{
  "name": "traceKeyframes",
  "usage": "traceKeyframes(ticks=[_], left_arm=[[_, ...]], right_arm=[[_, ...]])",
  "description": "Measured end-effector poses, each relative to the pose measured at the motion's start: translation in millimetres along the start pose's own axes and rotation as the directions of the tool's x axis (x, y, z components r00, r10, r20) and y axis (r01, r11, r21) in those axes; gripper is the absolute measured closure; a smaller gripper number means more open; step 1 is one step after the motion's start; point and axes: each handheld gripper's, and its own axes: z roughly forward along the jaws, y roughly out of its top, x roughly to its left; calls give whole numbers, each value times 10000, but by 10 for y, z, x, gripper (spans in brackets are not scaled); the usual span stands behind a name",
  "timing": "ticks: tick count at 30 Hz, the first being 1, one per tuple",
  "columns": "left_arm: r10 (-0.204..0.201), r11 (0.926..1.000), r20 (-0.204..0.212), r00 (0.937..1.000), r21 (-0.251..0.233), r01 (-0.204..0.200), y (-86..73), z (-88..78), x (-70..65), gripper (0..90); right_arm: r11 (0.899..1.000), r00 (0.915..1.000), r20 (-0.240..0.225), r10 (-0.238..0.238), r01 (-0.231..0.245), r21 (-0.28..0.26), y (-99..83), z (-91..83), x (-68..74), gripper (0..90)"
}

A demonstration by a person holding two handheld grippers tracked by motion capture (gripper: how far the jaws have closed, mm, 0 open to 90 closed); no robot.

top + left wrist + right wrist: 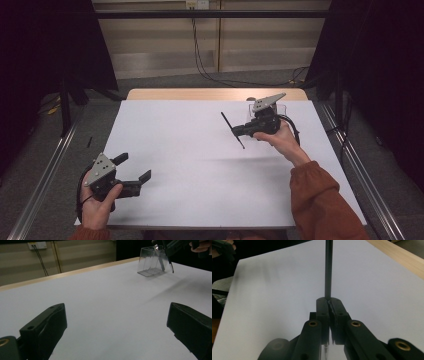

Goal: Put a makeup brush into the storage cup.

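White table (200, 170): a flat sheet-covered surface with a bare wooden strip along its far edge, taking up the middle of the high view. Person: both forearms enter from the near side, rust-coloured sleeves visible, each hand carrying a gripper. Right gripper (239, 131): held above the far right part of the table, its body and grey plate pointing toward the table's centre; the jaws are pressed together and clamped on a thin black rod (232, 130). In the right gripper view the rod (328, 267) runs straight out from between the closed pads, over the white surface, with its lower end gripped. In the high view the rod slants above the table, well apart from the left gripper. Left gripper (134, 169): held over the near left corner of the table, jaws standing wide apart with nothing between them; the left gripper view confirms the gap, bare table showing between the two black jaws. Clear plastic container (151, 262): open-topped, standing on the far right part of the table, just behind the right gripper.
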Motion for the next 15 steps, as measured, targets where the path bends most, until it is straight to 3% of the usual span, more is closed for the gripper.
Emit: traceKeyframes(ticks=[5,13,15], left_arm=[[444,9990,208,9988,102,-446,33,67,-74,27],[525,9977,786,9955,398,-557,95,178,-179,31],[696,9958,991,9926,521,-750,132,206,-205,32]], right_arm=[[10000,9994,-330,-61,62,19,-24,-35,45,868],[9982,9959,-835,-356,394,446,-68,30,225,869],[9959,9933,-1038,-505,578,690,-77,77,285,869]])
